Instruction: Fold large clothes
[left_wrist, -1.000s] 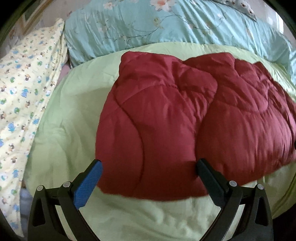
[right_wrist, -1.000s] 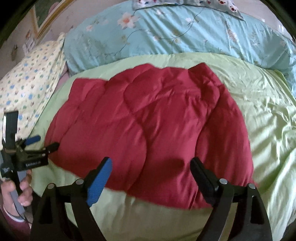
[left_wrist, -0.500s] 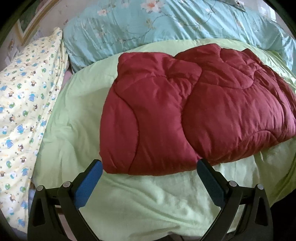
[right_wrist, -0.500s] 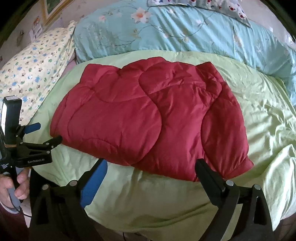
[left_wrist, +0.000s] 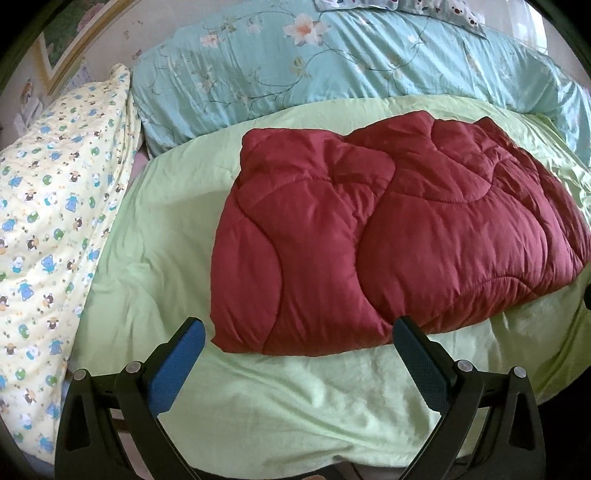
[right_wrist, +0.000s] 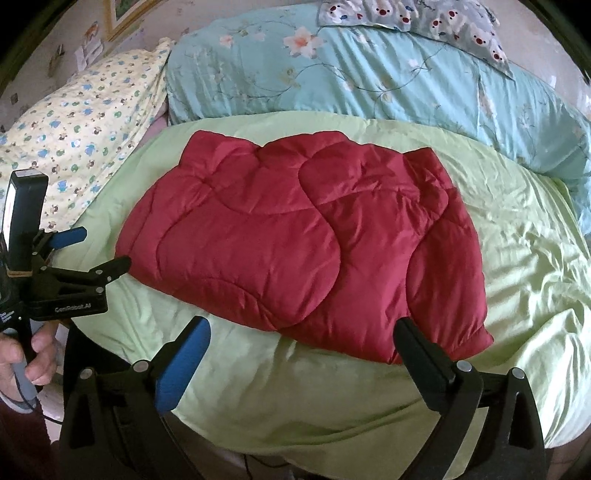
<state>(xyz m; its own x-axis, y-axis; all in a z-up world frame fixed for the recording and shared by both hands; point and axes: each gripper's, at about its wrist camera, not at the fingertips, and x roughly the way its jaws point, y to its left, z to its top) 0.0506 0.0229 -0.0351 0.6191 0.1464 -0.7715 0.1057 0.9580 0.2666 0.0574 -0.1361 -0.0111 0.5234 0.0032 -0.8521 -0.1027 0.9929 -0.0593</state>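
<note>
A dark red quilted garment (left_wrist: 388, 236) lies folded into a thick pad on the light green bed cover (left_wrist: 155, 258). It also shows in the right wrist view (right_wrist: 295, 243). My left gripper (left_wrist: 299, 332) is open and empty, held back from the garment's near edge. My right gripper (right_wrist: 301, 332) is open and empty, in front of the garment's near right edge. The left gripper also shows at the left of the right wrist view (right_wrist: 92, 251), open, in a hand.
A blue floral duvet (left_wrist: 351, 66) is rolled along the far side of the bed. A yellow patterned pillow (left_wrist: 48, 221) lies at the left. The green cover (right_wrist: 535, 277) extends right and drops off at the near bed edge.
Both grippers have pulled back and up from the folded garment. It now lies farther off and shows whole. Both stayed open.
</note>
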